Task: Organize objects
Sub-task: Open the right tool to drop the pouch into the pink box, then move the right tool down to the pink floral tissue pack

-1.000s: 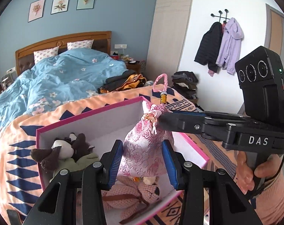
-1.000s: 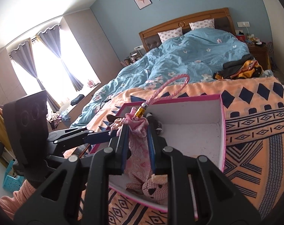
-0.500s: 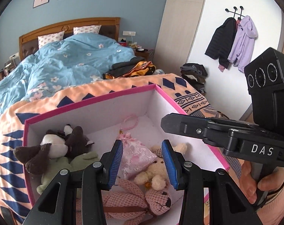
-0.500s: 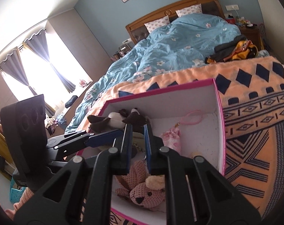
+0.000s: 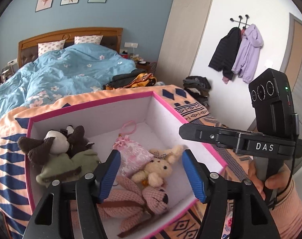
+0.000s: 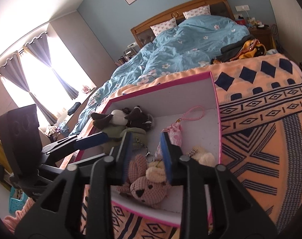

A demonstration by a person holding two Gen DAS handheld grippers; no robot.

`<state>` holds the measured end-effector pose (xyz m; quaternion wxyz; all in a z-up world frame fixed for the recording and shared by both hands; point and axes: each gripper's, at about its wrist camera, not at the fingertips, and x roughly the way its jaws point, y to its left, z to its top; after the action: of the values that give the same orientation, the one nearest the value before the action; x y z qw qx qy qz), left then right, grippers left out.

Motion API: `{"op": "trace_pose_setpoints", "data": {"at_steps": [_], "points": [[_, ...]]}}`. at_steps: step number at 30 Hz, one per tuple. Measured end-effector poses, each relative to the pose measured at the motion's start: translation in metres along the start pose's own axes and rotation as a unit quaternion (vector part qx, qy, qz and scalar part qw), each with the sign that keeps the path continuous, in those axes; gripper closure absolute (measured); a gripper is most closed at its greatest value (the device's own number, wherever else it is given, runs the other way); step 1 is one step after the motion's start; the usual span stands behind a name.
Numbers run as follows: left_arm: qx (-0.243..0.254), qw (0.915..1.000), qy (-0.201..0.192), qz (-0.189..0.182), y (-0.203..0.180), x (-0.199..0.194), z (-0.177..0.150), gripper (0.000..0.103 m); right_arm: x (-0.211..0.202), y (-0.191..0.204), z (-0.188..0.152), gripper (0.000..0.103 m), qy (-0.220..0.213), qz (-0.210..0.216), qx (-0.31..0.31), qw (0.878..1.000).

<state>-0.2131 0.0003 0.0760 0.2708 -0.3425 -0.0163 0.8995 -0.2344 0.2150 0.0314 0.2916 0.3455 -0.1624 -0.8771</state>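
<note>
A pink-rimmed white box (image 5: 167, 103) (image 6: 215, 91) sits on the orange patterned blanket (image 5: 7, 123) (image 6: 260, 109). Inside lie a pink brocade pouch (image 5: 134, 155) (image 6: 176, 134) with a looped cord, a cream plush bunny (image 5: 158, 168), a pink knitted bear (image 5: 151, 198) (image 6: 146, 191) and a brown-and-white plush dog (image 5: 57, 145) (image 6: 121, 117). My left gripper (image 5: 151, 174) hovers over the box, jaws opening, with nothing pressed between them. My right gripper (image 6: 146, 158) hangs over the near rim, jaws opening too and holding nothing. The pouch rests loose on the box floor.
A bed with a blue floral duvet (image 5: 71, 69) (image 6: 190, 39) lies beyond the blanket. Dark and yellow clothes (image 5: 131, 79) (image 6: 240, 51) are piled at its foot. Jackets (image 5: 238, 53) hang on the white wall. A hand in a pink sleeve (image 5: 280, 189) holds the right gripper.
A second ago both grippers held the pink pouch above the box. It now lies inside the box, both pairs of jaws have parted, and both grippers have sunk a little.
</note>
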Motion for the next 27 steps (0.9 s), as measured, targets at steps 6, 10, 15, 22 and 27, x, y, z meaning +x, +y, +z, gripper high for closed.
{"op": "trace_pose_setpoints", "data": {"at_steps": [6,10,15,22,27], "points": [[0.007,0.9995,-0.021,-0.024,-0.015,-0.023,-0.018,0.027,-0.029,0.017,-0.010,0.051,-0.018,0.003,-0.028,0.999],[0.021,0.9987,-0.031,-0.035,-0.027,-0.038,-0.030,0.027,-0.054,0.027,-0.021,0.051,-0.029,0.005,-0.049,0.998],[0.031,0.9968,-0.035,-0.065,-0.043,-0.050,-0.050,0.027,-0.081,0.032,-0.039,0.049,-0.036,0.012,-0.057,0.998],[0.041,0.9939,-0.001,-0.103,-0.065,-0.045,-0.087,0.027,-0.094,0.023,-0.085,0.048,-0.012,0.000,-0.045,0.999],[0.045,0.9913,0.035,-0.119,-0.078,-0.029,-0.113,0.027,-0.097,0.010,-0.118,0.048,0.010,-0.022,-0.027,0.999]]}}
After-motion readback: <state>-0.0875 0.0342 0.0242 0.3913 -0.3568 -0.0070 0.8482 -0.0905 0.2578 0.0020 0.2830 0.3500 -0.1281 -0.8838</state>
